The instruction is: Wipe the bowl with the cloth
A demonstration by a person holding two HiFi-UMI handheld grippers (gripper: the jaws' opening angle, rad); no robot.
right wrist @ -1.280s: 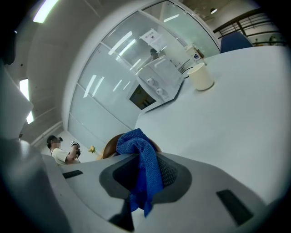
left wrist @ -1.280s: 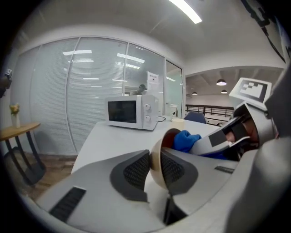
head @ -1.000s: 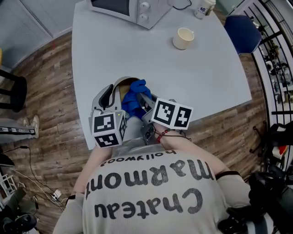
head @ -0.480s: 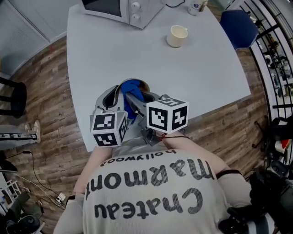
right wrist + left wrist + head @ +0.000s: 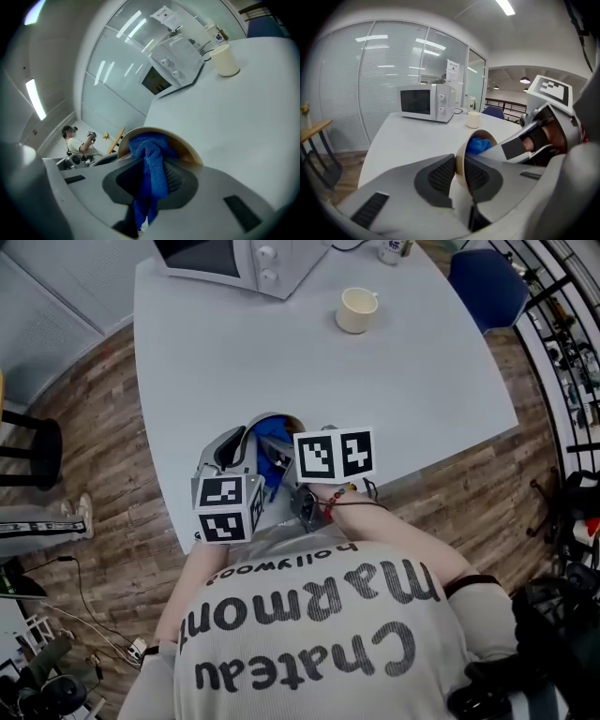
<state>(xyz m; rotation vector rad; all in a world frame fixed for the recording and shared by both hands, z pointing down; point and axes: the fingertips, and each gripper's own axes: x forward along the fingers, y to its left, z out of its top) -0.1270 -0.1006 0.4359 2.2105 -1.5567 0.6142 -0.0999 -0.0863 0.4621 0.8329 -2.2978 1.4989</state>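
Pale grey table (image 5: 281, 352) in a glass-walled office, seen from beside the person's shoulder; a microwave (image 5: 234, 257) stands at the far edge, at 12 o'clock from the work, and a cream cup (image 5: 356, 310) sits at about 1 o'clock, well apart from it.

The bowl (image 5: 460, 157), tan and tilted, is held at the table's near edge, at 6 o'clock; its mouth turns toward the right-hand tool.

The left gripper (image 5: 458, 176) has the bowl's wall between its jaws, one ribbed pad outside and one inside; the jaws have just been opening slightly, yet both pads appear to lie against the wall, so the hold reads as light but present.

The right gripper (image 5: 152, 180) is clamped on the blue cloth (image 5: 152, 161); the cloth's long axis runs along the jaws, its tail hanging back between them and its bunched head pushed into the bowl at 12 o'clock from the tips.

Key relation: the cloth's head is already inside the bowl, straight ahead of the right jaws, while the left tool grips the rim at roughly 9 o'clock; wiping therefore appears to fall to the right hand, sweeping round the inner wall; a loosening left hold could let the bowl turn or slip.
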